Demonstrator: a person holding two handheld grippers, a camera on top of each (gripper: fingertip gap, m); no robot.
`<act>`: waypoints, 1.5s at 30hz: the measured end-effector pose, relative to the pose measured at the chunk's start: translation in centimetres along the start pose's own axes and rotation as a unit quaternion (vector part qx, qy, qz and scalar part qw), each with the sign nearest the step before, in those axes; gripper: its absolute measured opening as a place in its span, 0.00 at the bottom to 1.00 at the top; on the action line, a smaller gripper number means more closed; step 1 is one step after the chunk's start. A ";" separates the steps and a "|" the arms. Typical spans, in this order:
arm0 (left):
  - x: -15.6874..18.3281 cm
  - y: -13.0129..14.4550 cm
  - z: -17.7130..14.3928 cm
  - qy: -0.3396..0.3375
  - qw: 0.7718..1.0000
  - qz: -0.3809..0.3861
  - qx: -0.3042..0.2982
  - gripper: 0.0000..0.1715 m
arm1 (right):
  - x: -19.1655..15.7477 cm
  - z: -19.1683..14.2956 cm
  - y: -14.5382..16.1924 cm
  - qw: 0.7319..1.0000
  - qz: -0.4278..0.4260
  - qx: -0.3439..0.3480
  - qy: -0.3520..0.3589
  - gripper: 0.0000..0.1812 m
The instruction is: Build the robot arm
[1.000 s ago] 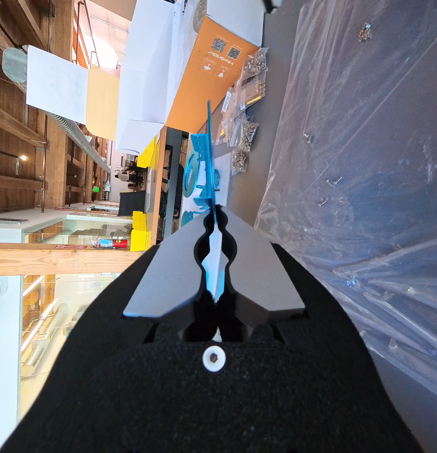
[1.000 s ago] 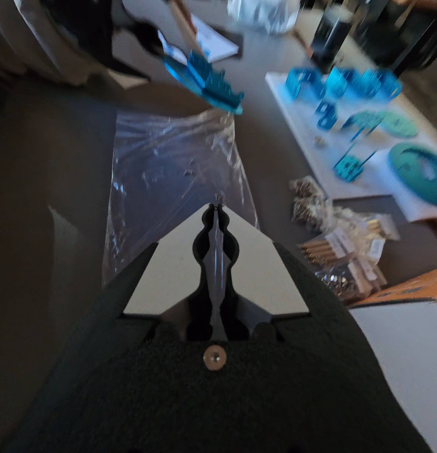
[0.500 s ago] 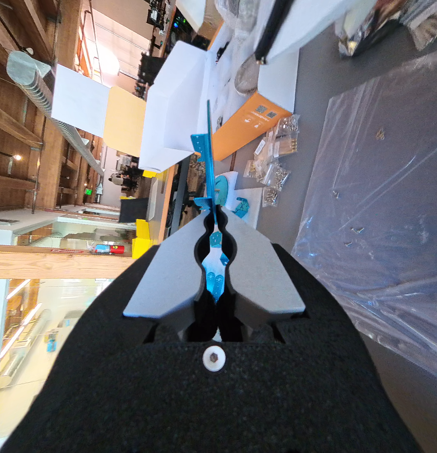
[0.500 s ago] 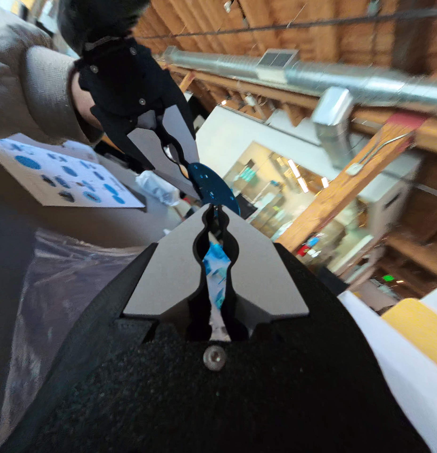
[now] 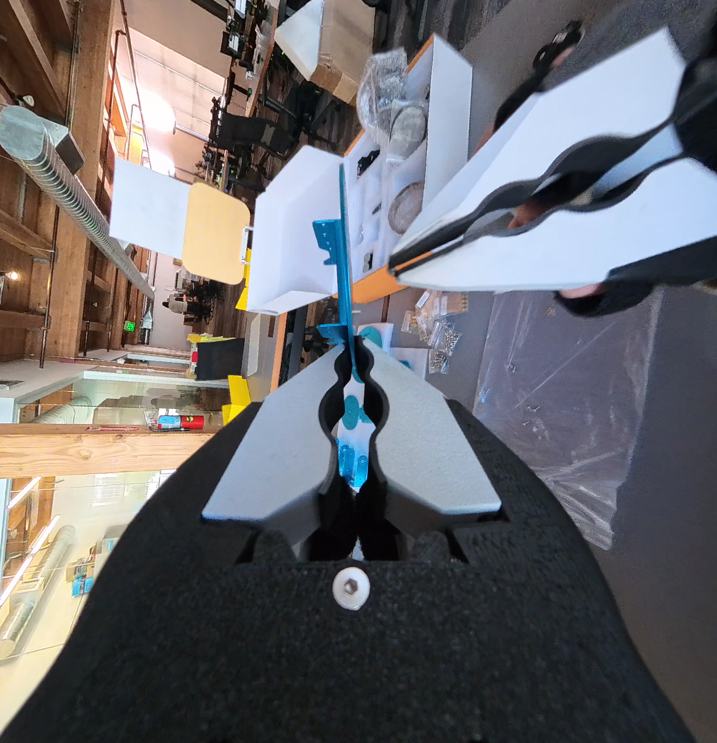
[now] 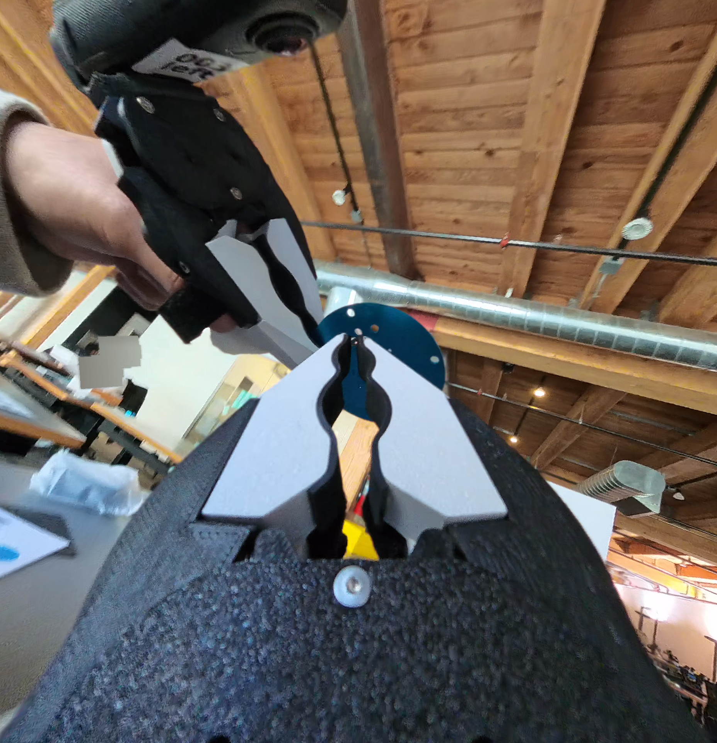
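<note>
My left gripper (image 5: pixel 355 341) is shut on the rim of a blue round metal plate (image 5: pixel 344 261) with small brackets. It holds the plate in the air, edge-on to its camera. The right wrist view shows the plate's flat face (image 6: pixel 405 341) with small holes, and the left gripper (image 6: pixel 314 337) clamped on its left edge, held by a hand (image 6: pixel 67 209). My right gripper (image 6: pixel 355 339) is shut, with a tiny metal piece that looks like a screw pinched at its tips, right against the plate's face. It also shows in the left wrist view (image 5: pixel 395 267), close to the plate.
Below lies a grey table (image 5: pixel 678 402) with a clear plastic sheet (image 5: pixel 570 402) carrying loose screws. Bags of screws (image 5: pixel 441 333), an orange and white box (image 5: pixel 389 193) and a white foam sheet with blue parts (image 5: pixel 351 414) lie at its far side. One gripper's finger ends stand about 5 cm off the other's.
My right gripper has risen from the plastic sheet, tipped upward and come to the plate's face. My left gripper has lifted the plate higher above the table.
</note>
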State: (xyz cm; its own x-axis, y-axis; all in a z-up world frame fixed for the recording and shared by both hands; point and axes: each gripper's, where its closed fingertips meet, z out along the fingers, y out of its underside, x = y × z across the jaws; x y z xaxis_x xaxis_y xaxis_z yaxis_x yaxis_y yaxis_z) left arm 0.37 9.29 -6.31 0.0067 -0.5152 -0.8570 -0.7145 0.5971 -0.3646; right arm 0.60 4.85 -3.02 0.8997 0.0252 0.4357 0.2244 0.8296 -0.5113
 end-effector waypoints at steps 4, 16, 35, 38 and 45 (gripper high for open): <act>0.2 -3.1 -2.4 0.000 1.000 -0.017 0.012 0.00 | 0.9 -0.1 -2.6 0.997 0.041 0.045 0.042 0.00; 0.7 -7.7 -6.1 -0.023 0.999 -0.025 0.031 0.00 | 1.8 -1.1 -7.1 0.980 0.115 0.126 0.098 0.00; 3.8 6.6 3.4 -0.016 0.990 -0.138 -0.020 0.00 | 0.9 -10.1 17.1 0.850 0.230 -0.432 -0.196 0.00; 5.3 10.5 5.5 -0.006 0.986 -0.166 -0.029 0.00 | 1.9 -10.0 16.8 0.848 0.294 -0.401 -0.185 0.00; 5.1 16.3 7.3 0.007 0.983 -0.175 -0.046 0.00 | -6.6 -12.3 19.4 0.736 0.226 -0.508 -0.385 0.10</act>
State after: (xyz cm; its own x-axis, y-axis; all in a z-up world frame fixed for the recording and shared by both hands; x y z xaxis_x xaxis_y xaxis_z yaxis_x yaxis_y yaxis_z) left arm -6.12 20.86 -19.22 0.2544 -0.6883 -0.6794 -0.7299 0.3242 -0.6017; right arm 3.67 13.88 -24.93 0.5770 0.8043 0.1422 0.4841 -0.1965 -0.8527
